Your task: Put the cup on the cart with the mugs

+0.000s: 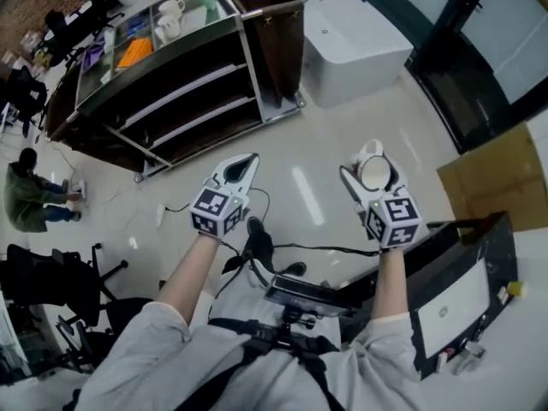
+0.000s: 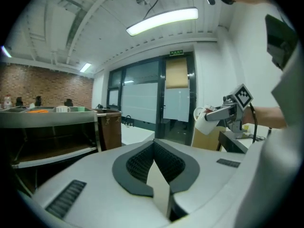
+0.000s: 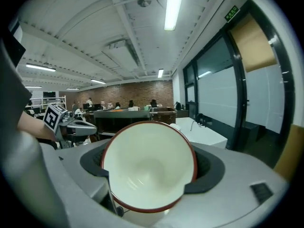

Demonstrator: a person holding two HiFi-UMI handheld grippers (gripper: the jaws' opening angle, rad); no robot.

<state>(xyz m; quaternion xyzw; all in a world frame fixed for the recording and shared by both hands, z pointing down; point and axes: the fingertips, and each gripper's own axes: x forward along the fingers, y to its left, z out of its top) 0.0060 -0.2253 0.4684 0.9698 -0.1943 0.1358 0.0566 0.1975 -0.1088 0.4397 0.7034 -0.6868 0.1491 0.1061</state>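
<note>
A white cup with a red rim (image 1: 374,171) sits between the jaws of my right gripper (image 1: 368,166), which is shut on it. In the right gripper view the cup (image 3: 147,165) fills the space between the pads, mouth toward the camera. My left gripper (image 1: 246,163) is held level beside it, jaws together and empty; its pads (image 2: 164,163) meet in the left gripper view. The cart (image 1: 171,75) stands far ahead at the upper left, with white mugs (image 1: 169,17) on its top shelf. From the left gripper view the cup (image 2: 203,122) shows off to the right.
A brown bin (image 1: 274,24) hangs at the cart's right end, and a white block (image 1: 355,50) stands beside it. Cardboard (image 1: 497,178) and a black case (image 1: 462,289) lie at the right. Cables (image 1: 282,247) run over the floor. Chairs (image 1: 51,289) and a crouching person (image 1: 30,199) are at the left.
</note>
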